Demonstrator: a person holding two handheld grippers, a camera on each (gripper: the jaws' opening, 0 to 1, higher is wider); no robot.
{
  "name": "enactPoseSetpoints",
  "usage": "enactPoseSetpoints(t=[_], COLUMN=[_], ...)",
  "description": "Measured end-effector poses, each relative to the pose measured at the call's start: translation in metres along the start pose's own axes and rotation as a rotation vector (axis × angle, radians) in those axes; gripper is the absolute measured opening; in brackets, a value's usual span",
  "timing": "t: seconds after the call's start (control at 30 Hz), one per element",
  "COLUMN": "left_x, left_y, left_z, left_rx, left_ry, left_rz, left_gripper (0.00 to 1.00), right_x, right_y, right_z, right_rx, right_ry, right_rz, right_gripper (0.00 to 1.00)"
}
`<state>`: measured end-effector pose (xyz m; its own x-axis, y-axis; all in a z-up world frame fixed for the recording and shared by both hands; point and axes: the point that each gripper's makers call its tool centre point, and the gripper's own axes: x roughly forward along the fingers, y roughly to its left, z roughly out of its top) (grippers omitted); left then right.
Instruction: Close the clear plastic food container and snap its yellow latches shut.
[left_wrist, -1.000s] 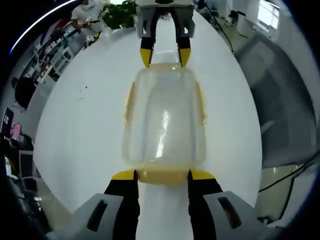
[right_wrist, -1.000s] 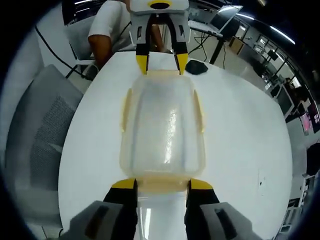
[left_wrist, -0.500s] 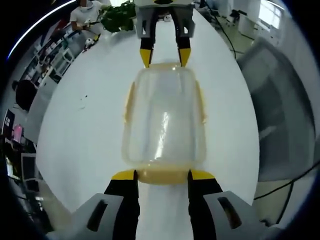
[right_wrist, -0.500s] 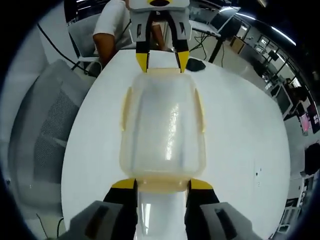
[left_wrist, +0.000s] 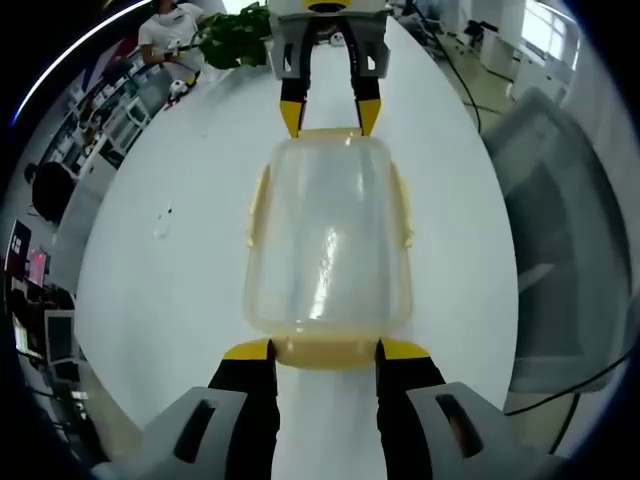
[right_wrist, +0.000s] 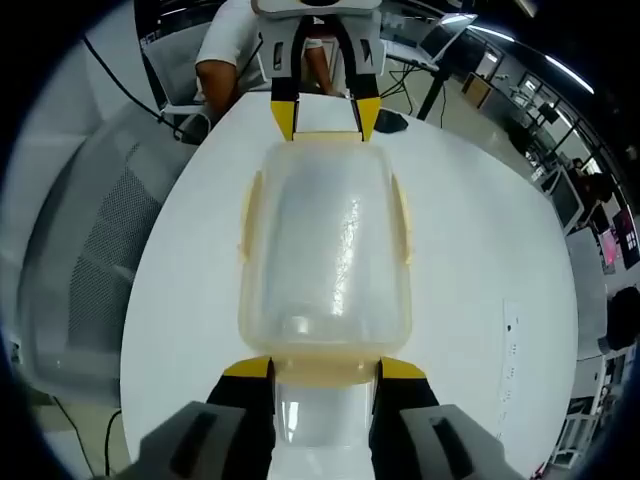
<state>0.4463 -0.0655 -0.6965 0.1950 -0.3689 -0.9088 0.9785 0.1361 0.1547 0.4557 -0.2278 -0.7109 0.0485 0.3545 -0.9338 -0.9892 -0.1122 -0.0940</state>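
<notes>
Left gripper view: the clear plastic food container (left_wrist: 330, 240) sits lid-down or lidded on the white table (left_wrist: 170, 300), its long axis running from near to far. The left tool (left_wrist: 325, 350) rises from the near edge with its yellow-tipped jaws spread to either side of the near yellow latch (left_wrist: 325, 352), one tip just beside each end of it; whether the tips touch the latch cannot be told. At the far end the right tool (left_wrist: 330, 115) comes in facing this one, its two yellow tips spread and set at the far rim of the container. Yellow side latches (left_wrist: 258, 205) lie folded against the left and right walls. A grey chair (left_wrist: 565, 260) stands to the right of the table, a green plant (left_wrist: 235, 30) sits at the far left end, and a person in white (left_wrist: 165, 25) is beyond it.

In the right gripper view the same container (right_wrist: 325, 250) lies between the tools from the other side. The right tool (right_wrist: 325, 368) has its jaws spread around the near latch (right_wrist: 325, 372), and the left tool (right_wrist: 325, 115) stands at the far end, tips apart at the container's rim. A grey chair (right_wrist: 85, 260) is on the left, and a person in a white shirt (right_wrist: 230, 45) is behind the far tool.
</notes>
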Motion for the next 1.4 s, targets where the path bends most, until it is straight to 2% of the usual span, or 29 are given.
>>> enactPoseSetpoints(t=[0.5,1.4], left_x=[0.018,0.042], left_y=[-0.004,-0.006], left_z=[0.034,0.082], left_rx=[-0.021,-0.043], left_ry=[-0.015,-0.038], left_rz=[0.018,0.012], left_gripper=[0.35,0.35], right_x=[-0.011,-0.026], right_y=[-0.002,-0.005], right_z=[-0.038,-0.089], right_rx=[-0.016,-0.033], right_ry=[-0.005,0.005], right_rz=[0.001,0.021], right_gripper=[0.34,0.34])
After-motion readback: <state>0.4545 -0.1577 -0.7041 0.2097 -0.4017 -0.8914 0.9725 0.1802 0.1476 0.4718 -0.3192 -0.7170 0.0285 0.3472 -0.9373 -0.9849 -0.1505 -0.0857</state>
